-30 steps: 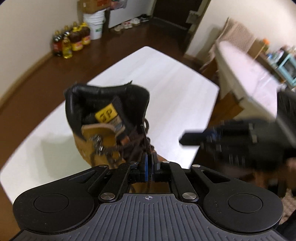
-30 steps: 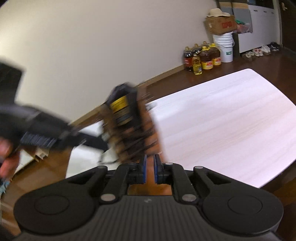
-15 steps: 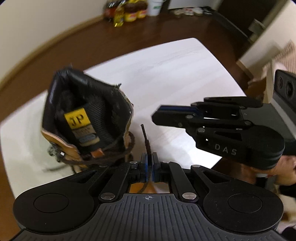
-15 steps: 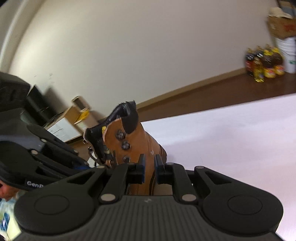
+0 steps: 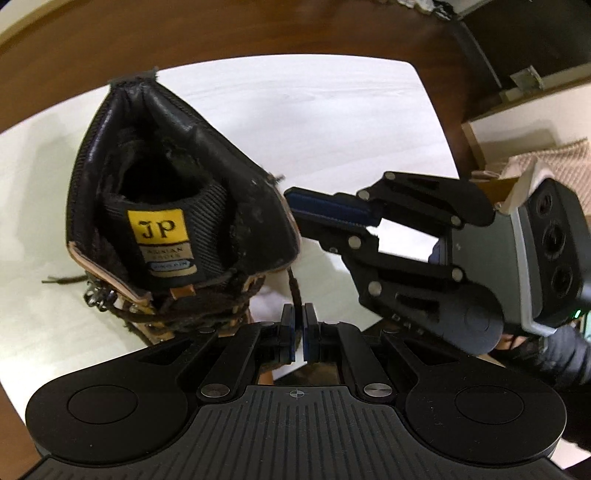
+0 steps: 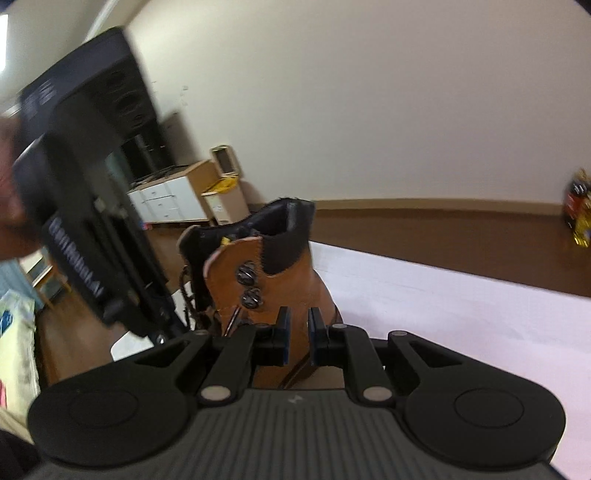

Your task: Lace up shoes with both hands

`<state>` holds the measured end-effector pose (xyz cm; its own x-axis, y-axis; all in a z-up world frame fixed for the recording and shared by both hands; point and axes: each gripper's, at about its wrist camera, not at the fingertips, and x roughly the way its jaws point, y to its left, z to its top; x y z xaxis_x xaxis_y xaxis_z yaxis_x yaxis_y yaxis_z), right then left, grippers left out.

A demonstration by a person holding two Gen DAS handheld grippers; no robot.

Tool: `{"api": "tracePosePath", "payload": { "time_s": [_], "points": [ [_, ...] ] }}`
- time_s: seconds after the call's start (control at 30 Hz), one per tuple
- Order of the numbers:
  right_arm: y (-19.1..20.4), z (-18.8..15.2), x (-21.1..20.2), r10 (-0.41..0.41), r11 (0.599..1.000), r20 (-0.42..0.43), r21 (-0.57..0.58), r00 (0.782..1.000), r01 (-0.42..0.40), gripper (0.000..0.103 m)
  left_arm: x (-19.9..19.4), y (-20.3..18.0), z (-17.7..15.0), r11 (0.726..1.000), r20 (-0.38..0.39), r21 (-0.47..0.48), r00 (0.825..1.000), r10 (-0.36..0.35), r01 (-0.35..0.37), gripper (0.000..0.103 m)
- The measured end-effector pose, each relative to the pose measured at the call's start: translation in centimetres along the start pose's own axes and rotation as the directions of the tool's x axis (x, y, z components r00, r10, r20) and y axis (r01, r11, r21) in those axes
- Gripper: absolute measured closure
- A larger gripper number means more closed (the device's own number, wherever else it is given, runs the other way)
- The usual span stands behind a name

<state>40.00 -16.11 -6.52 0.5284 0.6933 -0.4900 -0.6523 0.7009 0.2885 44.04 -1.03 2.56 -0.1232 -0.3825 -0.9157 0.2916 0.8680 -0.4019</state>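
Note:
A tan lace-up boot [image 5: 177, 206] with a black collar and a yellow tongue label stands on the white table [image 5: 332, 110]. In the left wrist view I look down into it. My left gripper [image 5: 298, 325] is shut on a dark brown lace [image 5: 292, 280] that rises from its pads at the boot's right side. My right gripper [image 5: 301, 214] reaches in from the right, its tips at the collar's edge, a narrow gap between the pads and nothing in it. In the right wrist view the boot [image 6: 280, 273] stands just beyond the right gripper [image 6: 297, 332]. The left gripper's body [image 6: 92, 221] is a blur on the left.
Another lace end [image 5: 62, 278] trails on the table to the boot's left. The table's near edge runs just under both grippers, with brown wooden floor [image 5: 258, 29] around it. Low white drawers [image 6: 166, 201] stand by the far wall and bottles [image 6: 578, 210] on the floor.
The left gripper, still shut on the lace, has rolled and sunk over the boot's opening. The right gripper has rolled and swung in to the collar's right side.

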Motion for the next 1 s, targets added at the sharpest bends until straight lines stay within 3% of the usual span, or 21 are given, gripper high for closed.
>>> {"api": "tracePosePath", "payload": {
  "time_s": [0.13, 0.17, 0.23, 0.4, 0.47, 0.6, 0.7, 0.73, 0.87, 0.93, 1.0],
  "points": [
    [-1.3, 0.5, 0.1, 0.050, 0.997, -0.012, 0.064, 0.999, -0.049, 0.090, -0.1, -0.8, -0.1, 0.993, -0.011, 0.086, 0.996, 0.087, -0.085, 0.099],
    [-2.1, 0.5, -0.2, 0.083, 0.987, -0.014, 0.136, 0.996, -0.081, 0.090, -0.1, -1.1, -0.3, 0.986, -0.010, 0.118, 0.993, 0.116, -0.114, 0.100],
    [-4.4, 0.1, -0.7, 0.207, 0.914, 0.002, 0.358, 0.978, -0.193, 0.090, -0.2, -1.8, -0.6, 0.969, -0.004, 0.182, 0.985, 0.173, -0.169, 0.099],
    [-5.4, -1.2, -1.0, 0.371, 0.782, 0.031, 0.528, 0.928, -0.330, 0.080, 0.3, -4.0, -1.9, 0.898, 0.023, 0.351, 0.961, 0.274, -0.265, 0.099],
    [-5.2, -1.5, -0.5, 0.389, 0.764, 0.025, 0.549, 0.921, -0.338, 0.080, 0.4, -4.4, -2.3, 0.876, 0.035, 0.390, 0.956, 0.292, -0.282, 0.099],
    [-5.5, -2.0, 1.2, 0.429, 0.681, 0.065, 0.632, 0.901, -0.369, 0.081, 0.4, -5.1, -3.1, 0.834, 0.070, 0.455, 0.946, 0.317, -0.313, 0.099],
    [-6.2, -2.8, 1.9, 0.442, 0.607, 0.103, 0.697, 0.891, -0.381, 0.086, 0.5, -5.3, -3.5, 0.821, 0.095, 0.467, 0.942, 0.322, -0.328, 0.099],
    [-6.6, -3.2, 2.1, 0.448, 0.569, 0.126, 0.723, 0.885, -0.391, 0.100, 0.5, -5.3, -3.7, 0.818, 0.109, 0.466, 0.940, 0.324, -0.336, 0.099],
    [-7.6, -4.7, 3.4, 0.431, 0.468, 0.143, 0.809, 0.891, -0.356, 0.100, 0.6, -5.3, -4.1, 0.820, 0.165, 0.441, 0.931, 0.326, -0.365, 0.099],
    [-7.9, -5.1, 3.4, 0.427, 0.458, 0.137, 0.820, 0.894, -0.344, 0.099, 0.9, -5.3, -4.2, 0.829, 0.182, 0.419, 0.929, 0.323, -0.371, 0.099],
    [-7.8, -5.2, 3.5, 0.398, 0.487, 0.100, 0.820, 0.912, -0.302, 0.092, 1.1, -5.2, -4.4, 0.833, 0.199, 0.400, 0.923, 0.329, -0.382, 0.099]
  ]
}}
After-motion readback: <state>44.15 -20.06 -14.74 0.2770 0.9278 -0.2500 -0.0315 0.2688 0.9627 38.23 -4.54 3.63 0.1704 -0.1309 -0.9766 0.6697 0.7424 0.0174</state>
